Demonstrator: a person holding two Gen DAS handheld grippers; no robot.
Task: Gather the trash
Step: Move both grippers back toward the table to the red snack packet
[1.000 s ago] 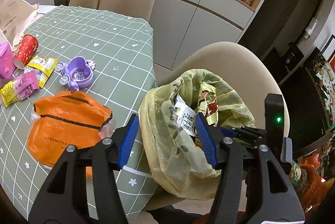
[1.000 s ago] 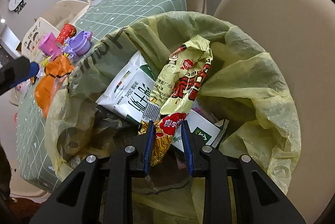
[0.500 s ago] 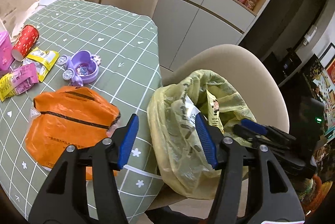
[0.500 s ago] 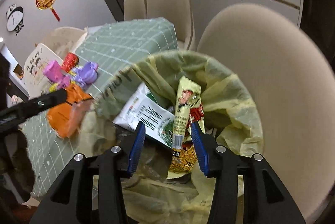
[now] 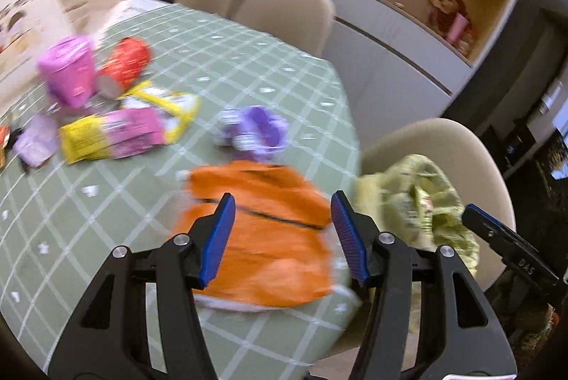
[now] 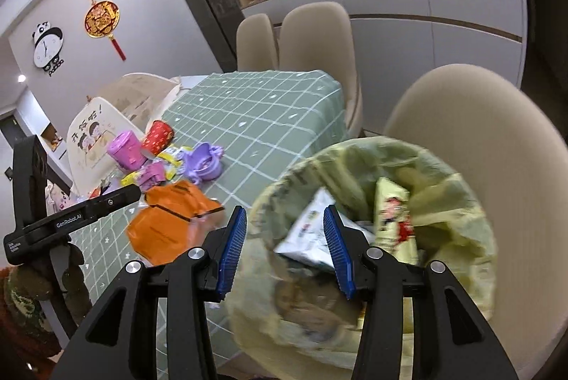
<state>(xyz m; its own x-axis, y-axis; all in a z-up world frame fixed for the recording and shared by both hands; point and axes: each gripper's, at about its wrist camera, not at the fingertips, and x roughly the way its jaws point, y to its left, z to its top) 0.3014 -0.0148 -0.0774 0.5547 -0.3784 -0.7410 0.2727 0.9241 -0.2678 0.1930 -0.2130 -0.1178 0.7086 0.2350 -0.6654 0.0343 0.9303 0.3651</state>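
Observation:
A yellow-green trash bag (image 6: pixel 443 202) sits on a beige chair (image 6: pixel 479 117) beside the table and holds a yellow snack wrapper (image 6: pixel 394 213) and a white packet (image 6: pixel 312 231). My right gripper (image 6: pixel 284 248) is open and empty above the bag's near rim. My left gripper (image 5: pixel 284 238) is open and empty over an orange plastic bag (image 5: pixel 262 223) at the table edge. The trash bag also shows in the left wrist view (image 5: pixel 419 202). Farther on the table lie a purple toy dish (image 5: pixel 259 131), a pink-yellow wrapper (image 5: pixel 117 135), a pink cup (image 5: pixel 69 71) and a red cup (image 5: pixel 124 60).
The table has a green checked cloth (image 5: pixel 248 60). Two beige chairs (image 5: pixel 284 10) stand at its far side before white cabinets (image 5: pixel 390 53). A printed tote bag (image 6: pixel 96 138) lies at the table's left. My right gripper's finger (image 5: pixel 511 259) shows at the right of the left wrist view.
My right gripper has opened, let go of the yellow snack wrapper into the trash bag, and risen. My left gripper has swung left from the bag to over the orange plastic bag.

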